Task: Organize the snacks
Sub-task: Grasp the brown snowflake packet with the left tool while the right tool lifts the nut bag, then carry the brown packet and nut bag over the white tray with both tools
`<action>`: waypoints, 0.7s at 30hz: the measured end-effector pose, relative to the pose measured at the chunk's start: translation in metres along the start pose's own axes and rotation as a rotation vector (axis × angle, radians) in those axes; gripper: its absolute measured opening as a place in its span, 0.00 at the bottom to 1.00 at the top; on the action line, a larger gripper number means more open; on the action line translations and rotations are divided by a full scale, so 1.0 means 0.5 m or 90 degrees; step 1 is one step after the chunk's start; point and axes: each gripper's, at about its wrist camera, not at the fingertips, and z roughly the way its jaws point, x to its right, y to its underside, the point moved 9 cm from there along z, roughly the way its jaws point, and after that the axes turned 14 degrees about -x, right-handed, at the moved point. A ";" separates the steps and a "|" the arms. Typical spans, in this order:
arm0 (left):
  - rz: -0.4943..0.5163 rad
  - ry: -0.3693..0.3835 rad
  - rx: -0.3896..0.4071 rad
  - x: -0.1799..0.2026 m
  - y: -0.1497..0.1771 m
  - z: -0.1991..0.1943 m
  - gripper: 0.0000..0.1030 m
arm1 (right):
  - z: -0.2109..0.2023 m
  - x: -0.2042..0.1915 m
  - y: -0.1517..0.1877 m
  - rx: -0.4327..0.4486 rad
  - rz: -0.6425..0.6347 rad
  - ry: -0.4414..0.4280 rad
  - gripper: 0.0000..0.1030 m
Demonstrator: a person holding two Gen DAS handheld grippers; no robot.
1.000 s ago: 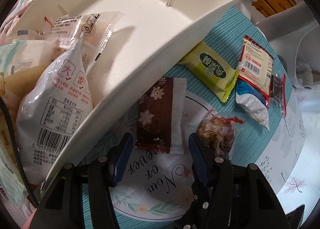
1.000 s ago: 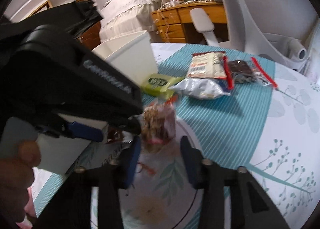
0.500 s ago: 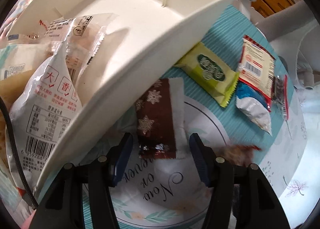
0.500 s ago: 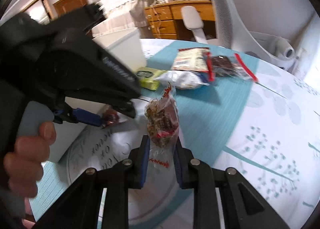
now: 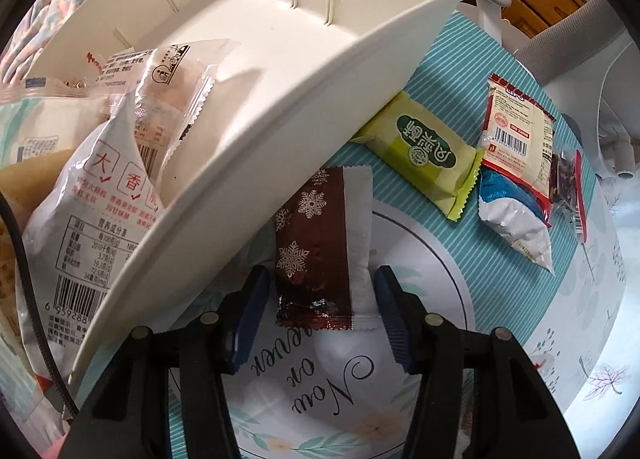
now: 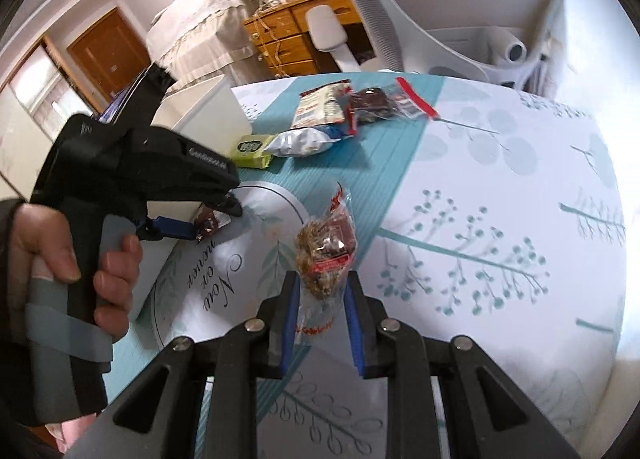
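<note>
While both tools are busy, these lines take the white bin [image 5: 280,111] as landmark.
Right tool [image 6: 320,319]: clenched on the clear nut-snack packet [image 6: 326,251], which hangs clear of the counter [image 6: 500,187], well out from the bin.
Nut-snack handling: likely light and crinkly; the lumpy filling could crumble, so the flat film end now between the pads looks the safer hold.
Nut-snack look: clear film, brown clustered pieces, red print and a red crimped top.
Left tool [image 5: 320,319]: its jaws have just been closing around the brown snowflake wrapper [image 5: 316,247], yet a gap shows on the bin side, so nothing is gripped.
Wrapper place: flat on the counter, its far end tucked under the bin's near wall.
Wrapper handling: probably thin, slippery foil; pinching across the narrow sides seems best.
Bin contents: several packets already lie inside, among them a white barcode bag [image 5: 88,227].
Beyond the bin's corner: a green packet [image 5: 424,151] and a red-and-white bag [image 5: 516,139].
</note>
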 end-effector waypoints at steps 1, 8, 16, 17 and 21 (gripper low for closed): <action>0.002 -0.001 0.001 -0.002 0.002 -0.001 0.48 | -0.003 0.002 -0.002 0.001 0.005 0.001 0.21; 0.029 -0.003 -0.016 -0.024 0.018 0.010 0.39 | -0.025 0.018 0.004 0.002 0.060 -0.009 0.21; 0.100 -0.027 -0.074 -0.023 0.099 0.025 0.36 | -0.062 0.027 0.004 0.013 0.143 -0.029 0.21; 0.111 -0.027 -0.087 -0.024 0.117 0.031 0.36 | -0.066 0.029 0.007 0.013 0.155 -0.033 0.21; 0.159 -0.029 -0.119 -0.031 0.180 0.033 0.34 | -0.086 0.035 0.024 0.007 0.197 -0.029 0.22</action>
